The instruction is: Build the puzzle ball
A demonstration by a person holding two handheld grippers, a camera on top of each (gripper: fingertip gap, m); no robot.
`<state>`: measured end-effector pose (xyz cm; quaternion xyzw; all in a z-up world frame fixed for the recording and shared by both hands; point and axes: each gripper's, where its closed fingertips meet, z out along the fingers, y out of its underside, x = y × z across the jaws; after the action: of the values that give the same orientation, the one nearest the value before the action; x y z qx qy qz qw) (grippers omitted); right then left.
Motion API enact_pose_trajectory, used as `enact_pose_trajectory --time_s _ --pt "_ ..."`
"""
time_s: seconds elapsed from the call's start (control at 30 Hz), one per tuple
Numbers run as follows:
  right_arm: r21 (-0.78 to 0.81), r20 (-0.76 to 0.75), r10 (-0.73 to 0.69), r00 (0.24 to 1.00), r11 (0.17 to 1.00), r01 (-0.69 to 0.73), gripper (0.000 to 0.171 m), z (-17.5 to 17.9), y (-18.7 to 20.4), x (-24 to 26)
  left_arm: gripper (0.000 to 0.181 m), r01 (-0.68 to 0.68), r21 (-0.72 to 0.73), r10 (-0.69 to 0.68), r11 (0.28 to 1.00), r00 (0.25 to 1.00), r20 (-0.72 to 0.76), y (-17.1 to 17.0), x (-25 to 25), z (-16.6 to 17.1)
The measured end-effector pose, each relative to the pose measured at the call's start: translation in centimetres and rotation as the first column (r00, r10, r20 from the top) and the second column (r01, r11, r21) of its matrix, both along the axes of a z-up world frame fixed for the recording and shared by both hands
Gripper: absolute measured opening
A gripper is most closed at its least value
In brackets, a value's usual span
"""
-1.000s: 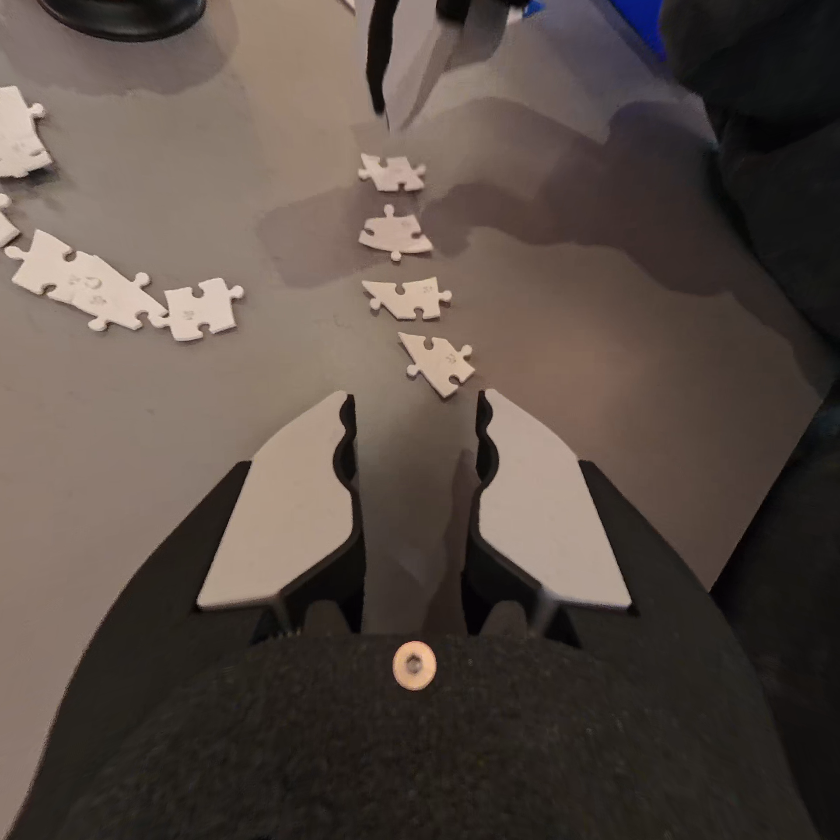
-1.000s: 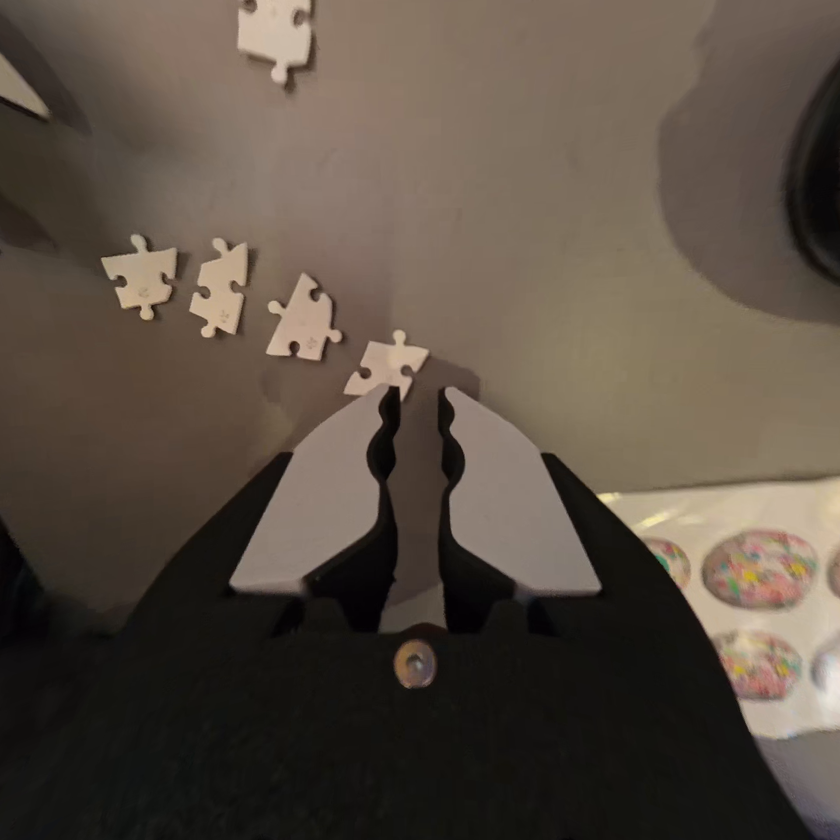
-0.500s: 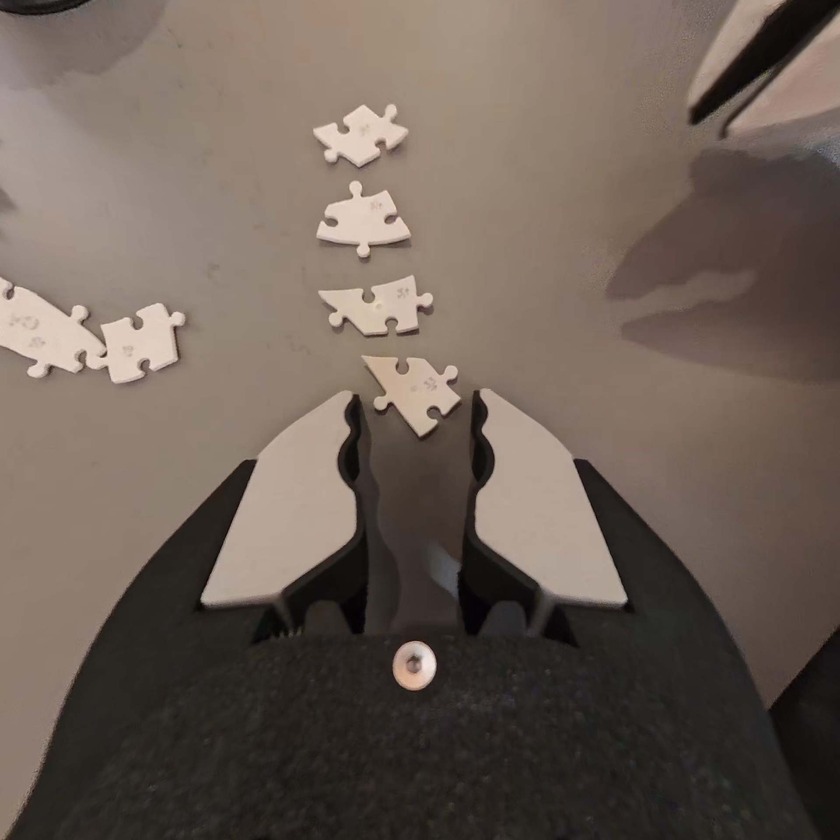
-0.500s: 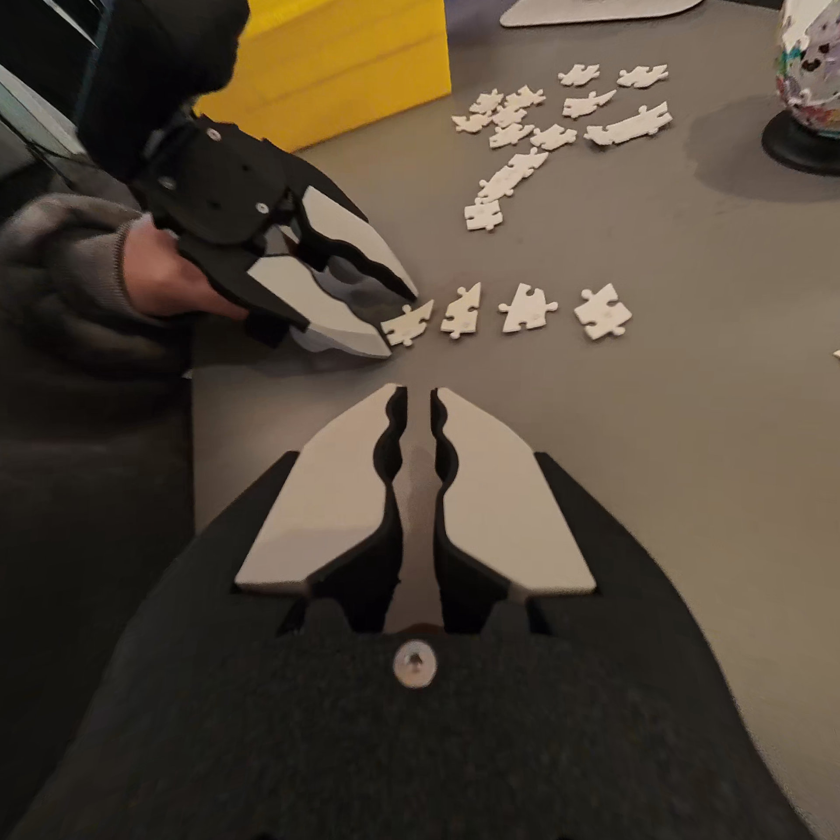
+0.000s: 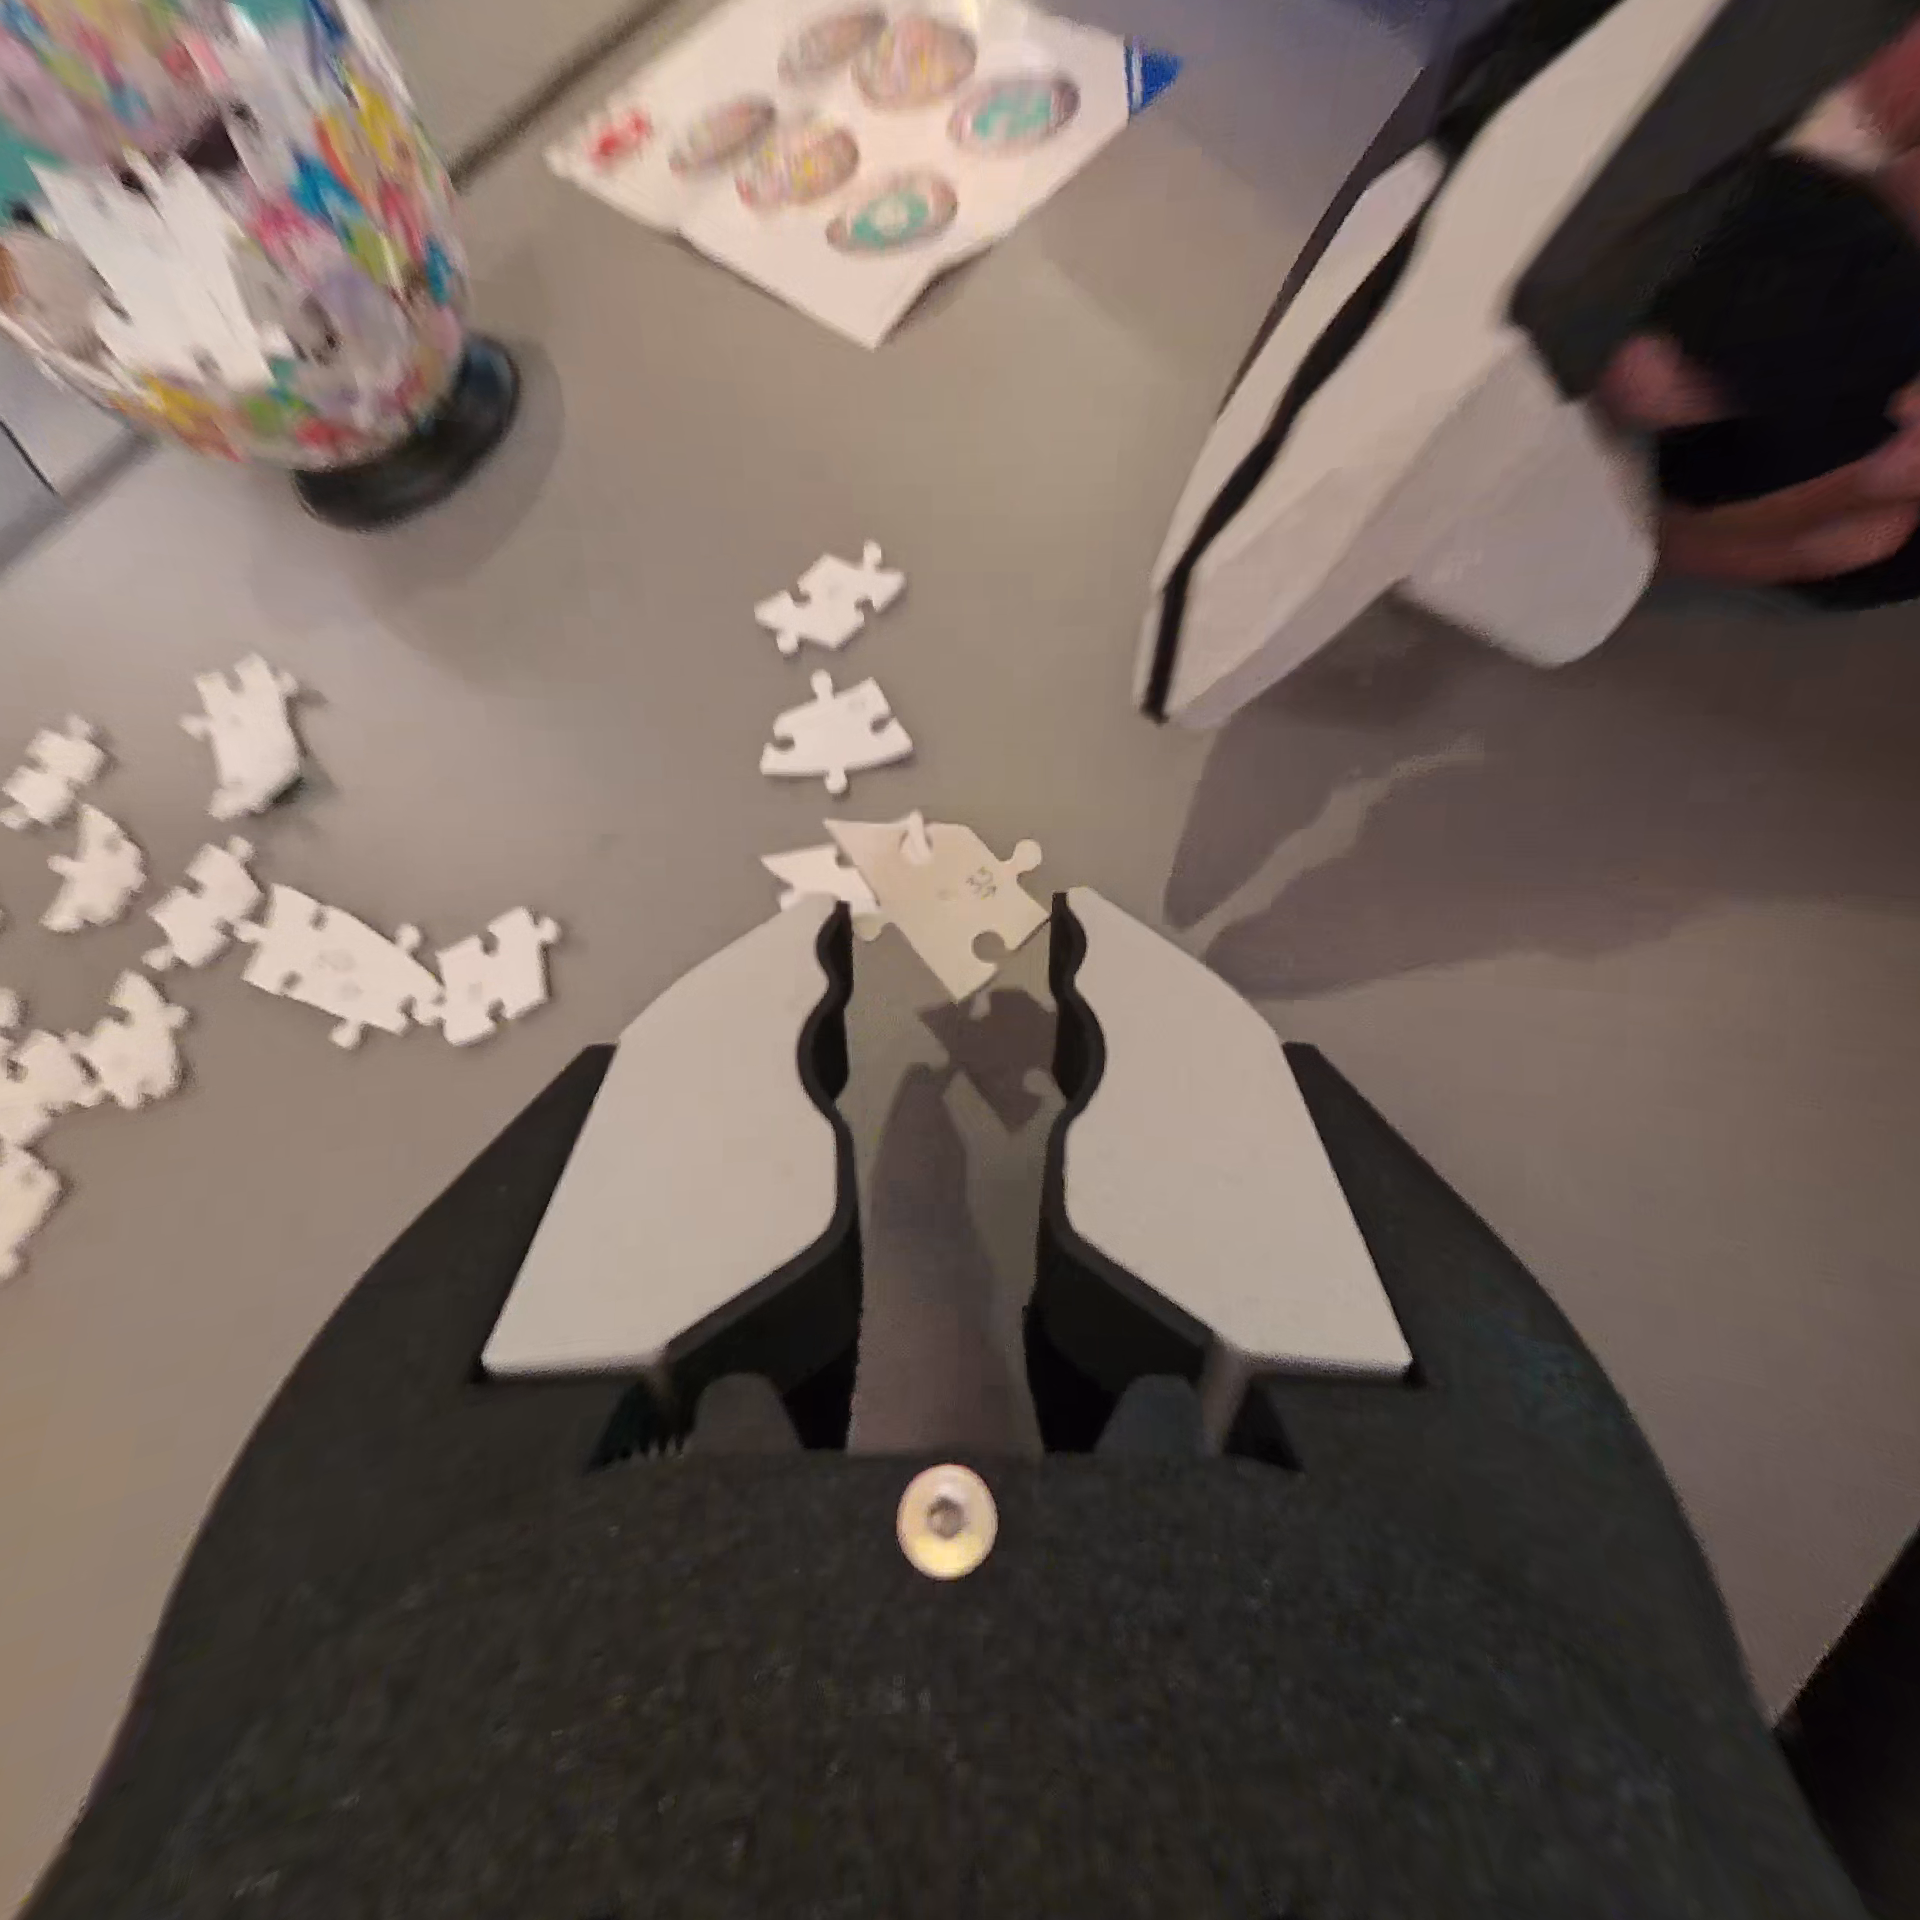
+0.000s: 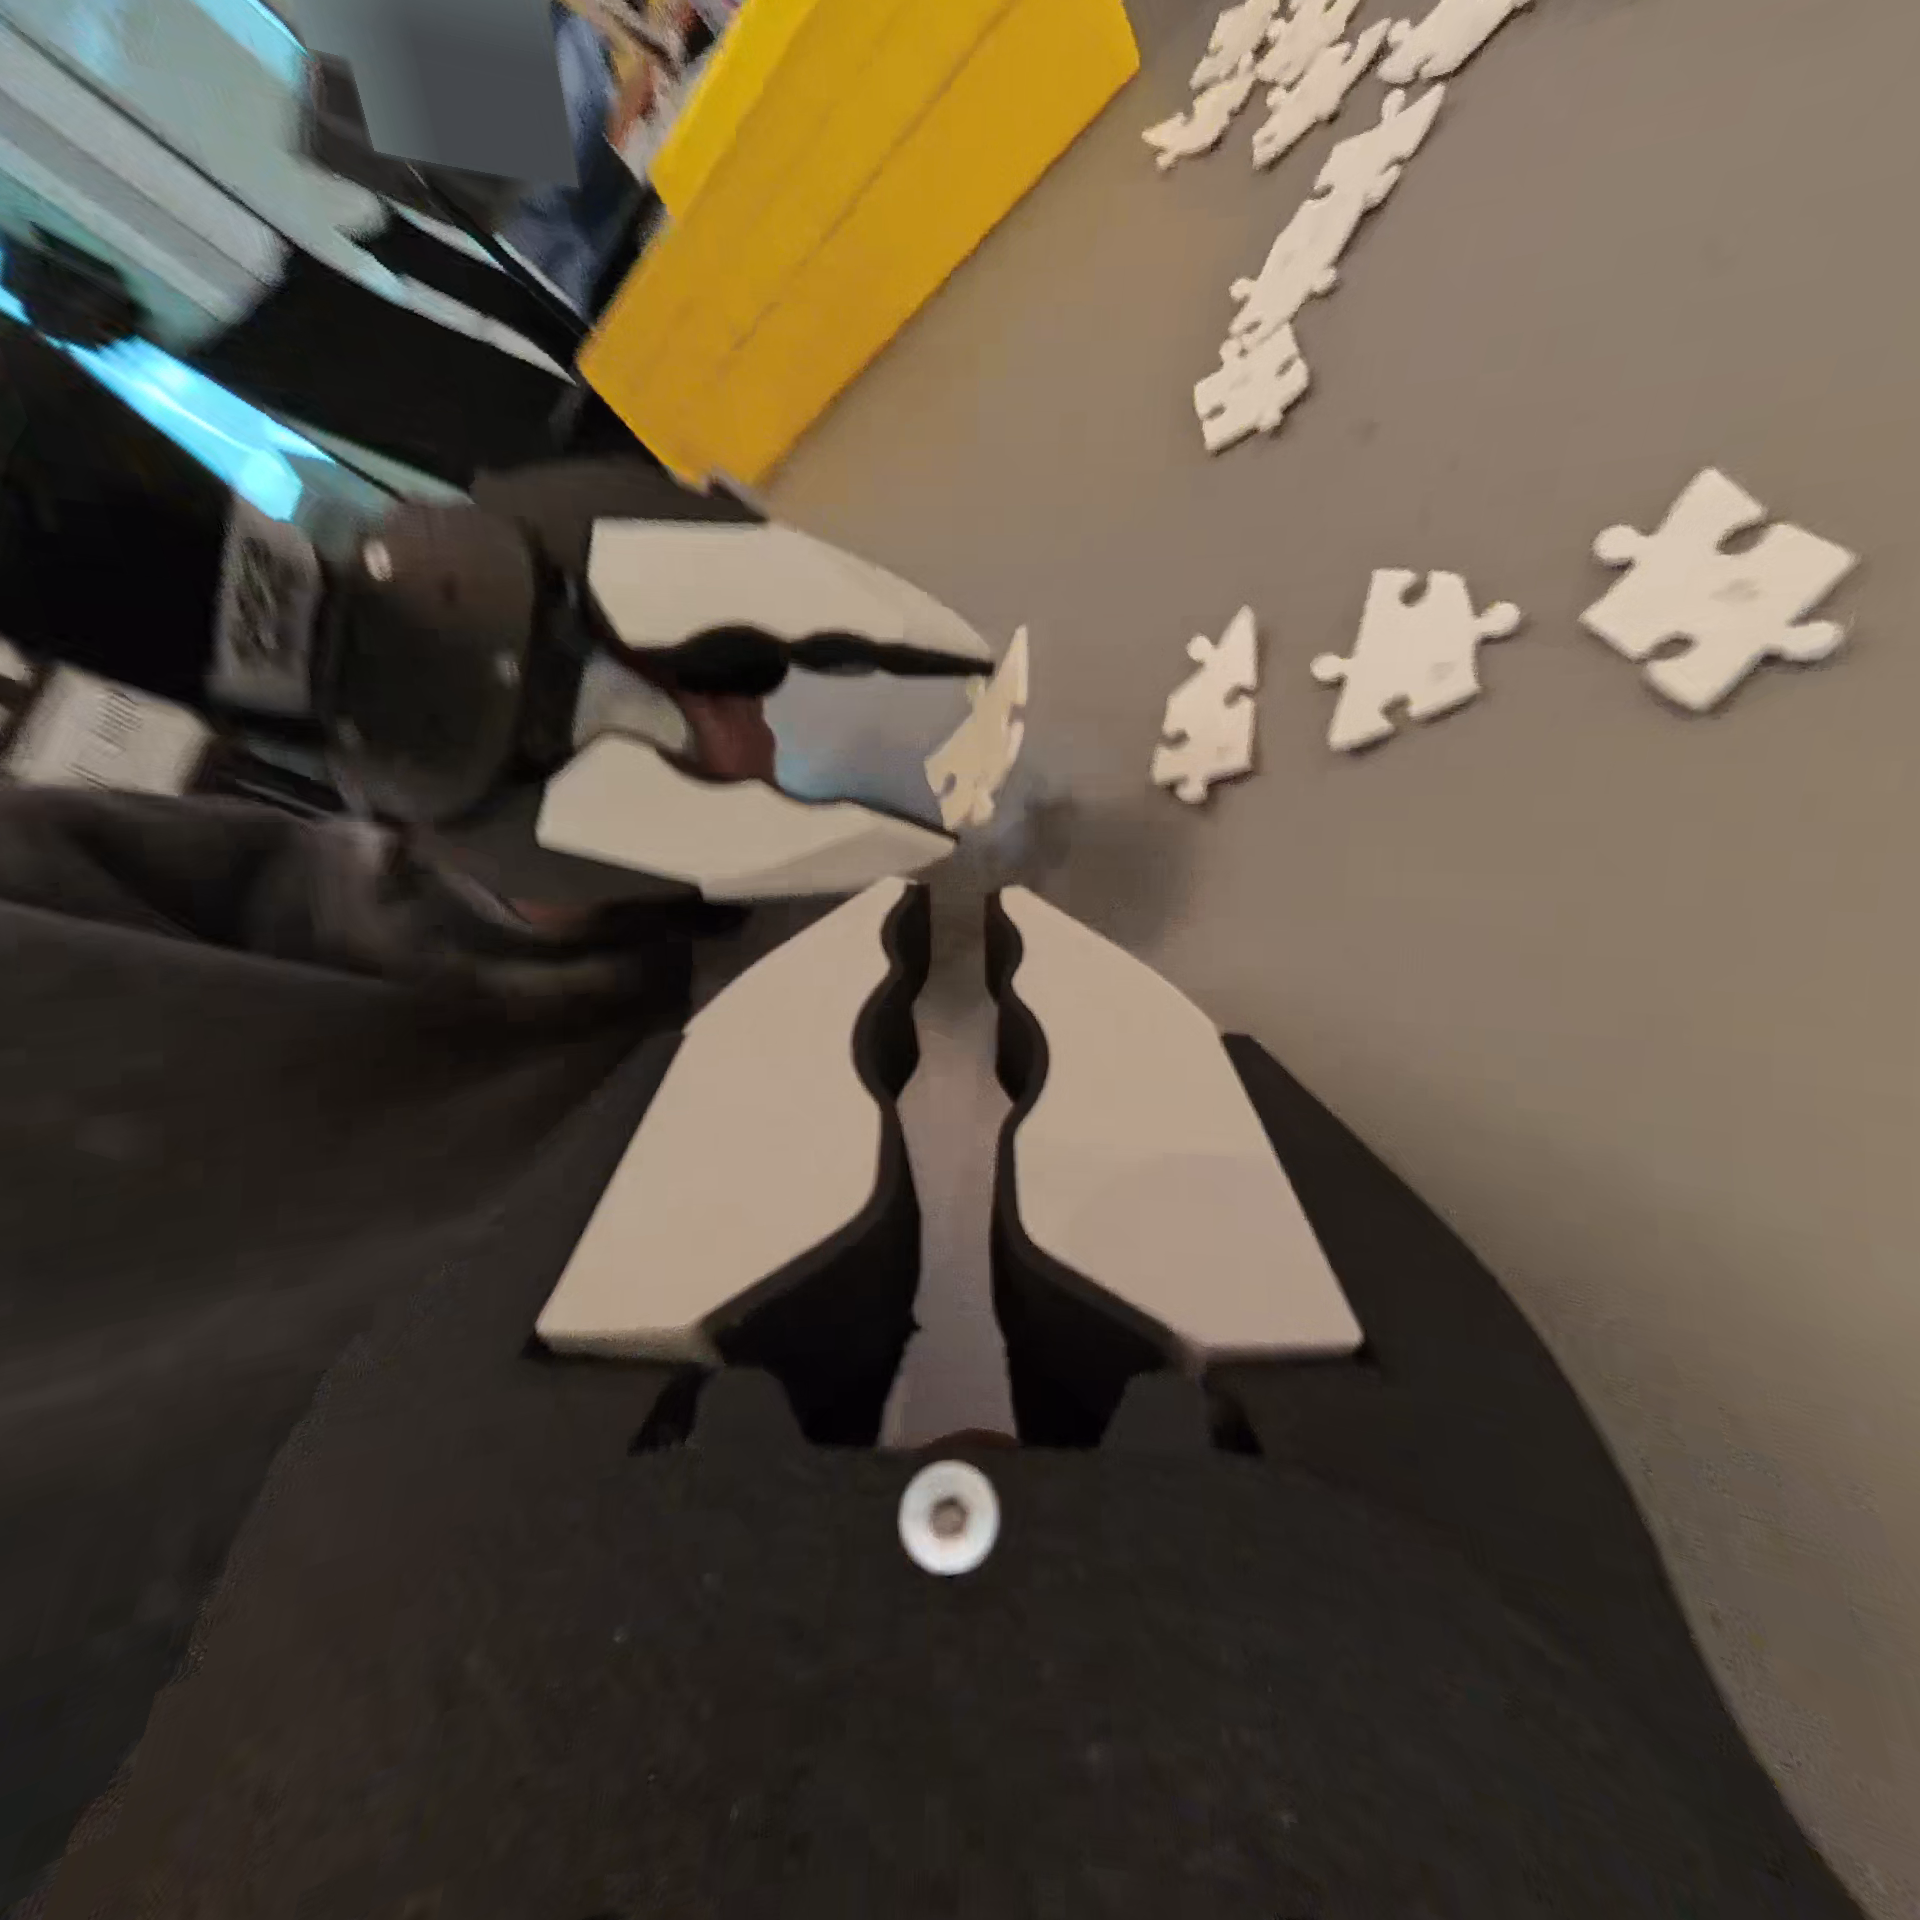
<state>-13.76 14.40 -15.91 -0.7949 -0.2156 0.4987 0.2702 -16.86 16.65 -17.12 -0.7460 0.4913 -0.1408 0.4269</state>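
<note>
My left gripper [image 5: 945, 909] is shut on a white puzzle piece [image 5: 956, 894], gripped by its edges between the fingertips and lifted off the grey table [image 5: 1455, 1143], where it casts a shadow. The right wrist view shows the left gripper [image 6: 966, 748] with that piece [image 6: 982, 727] standing on edge. My right gripper [image 6: 958, 899] is nearly closed and empty, just below the held piece; it also shows at the upper right of the left wrist view [image 5: 1158, 675]. Three more pieces [image 5: 836, 732] lie in a row beyond. The colourful, part-built puzzle ball [image 5: 239, 239] stands on a black base at the far left.
Several loose and joined white pieces [image 5: 332, 966] lie at the left. A printed picture sheet [image 5: 862, 156] lies at the back. A yellow box [image 6: 862, 208] stands on the table behind the left gripper. A person's dark sleeve lies along the table's near edge. The tips of one gripper are about 5 cm away from the tips of the other.
My left gripper closed on the nearest piece of the row and lifted it off the table. My right gripper swung closer and now points at the held piece.
</note>
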Motion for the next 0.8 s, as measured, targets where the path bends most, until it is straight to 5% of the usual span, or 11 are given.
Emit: enact_pose_trajectory --time_s 0.1,0.27,0.4,0.8 --pt "-0.119 -0.125 -0.003 0.992 0.993 -0.012 0.016 1.1 1.2 -1.1 0.036 0.028 0.055 -0.028 0.998 1.0 -0.006 -0.3 0.5 1.0" --pt "-0.188 -0.089 0.098 0.991 0.976 -0.114 0.015 0.0 0.8 -2.1 0.036 0.06 0.072 -0.06 0.996 0.998 -0.011 -1.2 0.6 1.3" --pt "-0.201 -0.178 0.101 0.979 0.97 -0.137 0.003 0.6 0.7 -2.5 0.036 0.088 0.084 -0.087 0.993 0.996 -0.017 -1.8 0.4 1.4" --pt "-0.17 -0.14 0.102 0.985 0.978 -0.125 0.002 0.7 0.4 -2.1 0.032 0.091 0.046 -0.091 0.995 0.996 0.016 -2.1 0.4 1.6"
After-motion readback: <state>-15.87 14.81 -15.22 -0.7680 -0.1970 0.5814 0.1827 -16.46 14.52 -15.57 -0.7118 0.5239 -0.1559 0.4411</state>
